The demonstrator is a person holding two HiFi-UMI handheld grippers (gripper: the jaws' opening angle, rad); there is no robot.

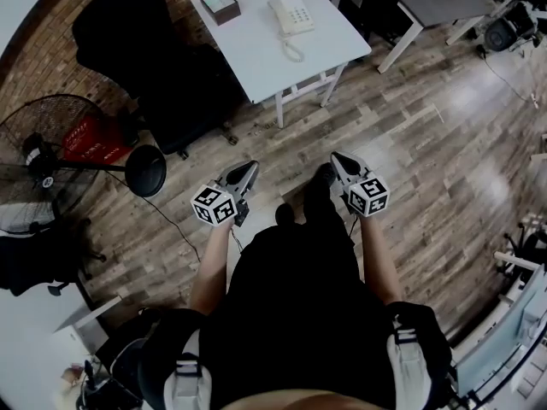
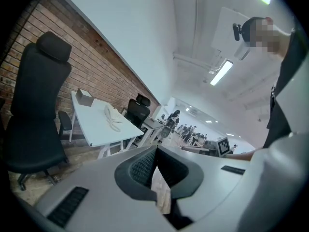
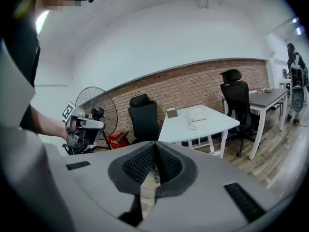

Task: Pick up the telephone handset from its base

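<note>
The white telephone (image 1: 291, 14) sits on a white table (image 1: 256, 54) well ahead of me, its handset resting on the base with the coiled cord trailing toward me. It also shows small in the left gripper view, where the telephone (image 2: 112, 116) lies on the table top, and in the right gripper view as the telephone (image 3: 196, 114). Both grippers hang at waist height over the wood floor, far short of the table. My left gripper (image 1: 249, 170) and right gripper (image 1: 338, 158) are both shut with nothing between the pads.
A small box (image 1: 220, 4) stands on the table left of the phone. A black office chair (image 1: 145, 49) is at the table's left, a standing fan (image 1: 51, 156) and red case (image 1: 85, 139) farther left. A grey desk (image 1: 440, 2) with another chair stands at right.
</note>
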